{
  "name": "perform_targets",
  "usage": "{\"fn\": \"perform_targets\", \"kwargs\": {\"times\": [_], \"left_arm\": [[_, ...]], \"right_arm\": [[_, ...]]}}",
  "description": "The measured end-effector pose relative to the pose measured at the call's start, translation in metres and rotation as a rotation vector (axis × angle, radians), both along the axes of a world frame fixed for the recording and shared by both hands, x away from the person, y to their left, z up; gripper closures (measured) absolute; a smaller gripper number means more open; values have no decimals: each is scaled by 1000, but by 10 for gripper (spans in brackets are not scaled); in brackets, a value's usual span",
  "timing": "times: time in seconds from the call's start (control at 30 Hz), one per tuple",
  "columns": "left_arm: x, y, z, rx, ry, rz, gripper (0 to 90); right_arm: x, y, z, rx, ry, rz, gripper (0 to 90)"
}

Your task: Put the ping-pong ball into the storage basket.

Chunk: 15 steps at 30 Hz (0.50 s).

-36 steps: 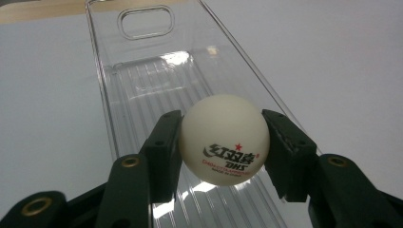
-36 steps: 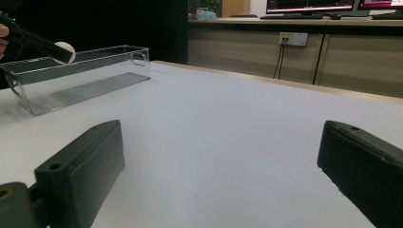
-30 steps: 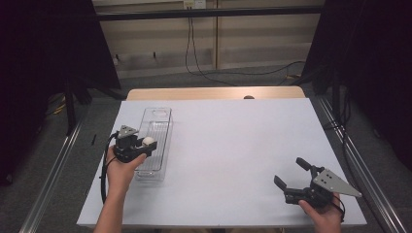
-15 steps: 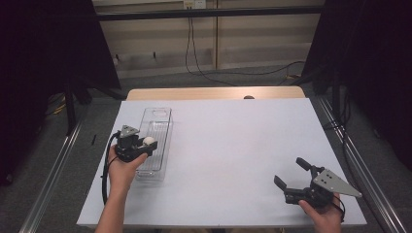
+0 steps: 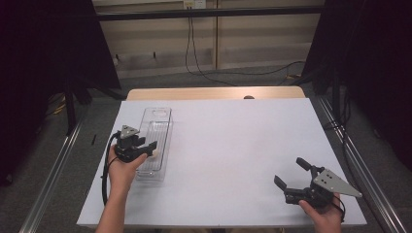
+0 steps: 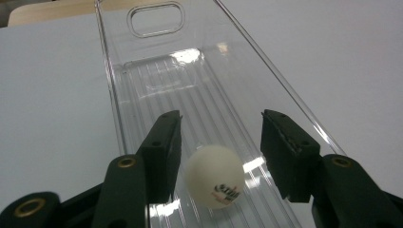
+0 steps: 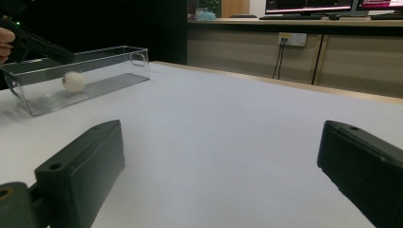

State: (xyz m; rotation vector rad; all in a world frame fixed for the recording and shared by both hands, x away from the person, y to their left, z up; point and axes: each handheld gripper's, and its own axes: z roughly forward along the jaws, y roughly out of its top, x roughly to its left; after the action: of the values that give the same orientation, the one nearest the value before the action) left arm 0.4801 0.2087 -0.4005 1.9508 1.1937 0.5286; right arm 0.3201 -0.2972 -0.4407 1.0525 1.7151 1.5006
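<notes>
Opening just now, left gripper (image 6: 216, 142) jaws flank the ball (image 6: 215, 175) w/o pressing (it's dropped in the clear bin (image 6: 142, 61)); right gripper (image 5: 290, 178) gapes empty.

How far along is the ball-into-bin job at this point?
Nearly done, by the look of it. The white ball is inside the clear bin, between the jaws of the left gripper, which have just been opening. A gap shows beside the ball, so it seems released. Left to do: lifting that gripper out. The right gripper waits open and empty over the table.
</notes>
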Motion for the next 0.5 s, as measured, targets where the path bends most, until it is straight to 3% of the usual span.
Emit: {"fn": "perform_targets", "kwargs": {"times": [0.4,0.5], "left_arm": [[-3,2,2,-1,-5,-3,453],[-3,1,2,-22,-8,14,413]], "right_arm": [[0,0,0,-1,-1,0,13],[0,0,0,-1,-1,-1,13]]}}
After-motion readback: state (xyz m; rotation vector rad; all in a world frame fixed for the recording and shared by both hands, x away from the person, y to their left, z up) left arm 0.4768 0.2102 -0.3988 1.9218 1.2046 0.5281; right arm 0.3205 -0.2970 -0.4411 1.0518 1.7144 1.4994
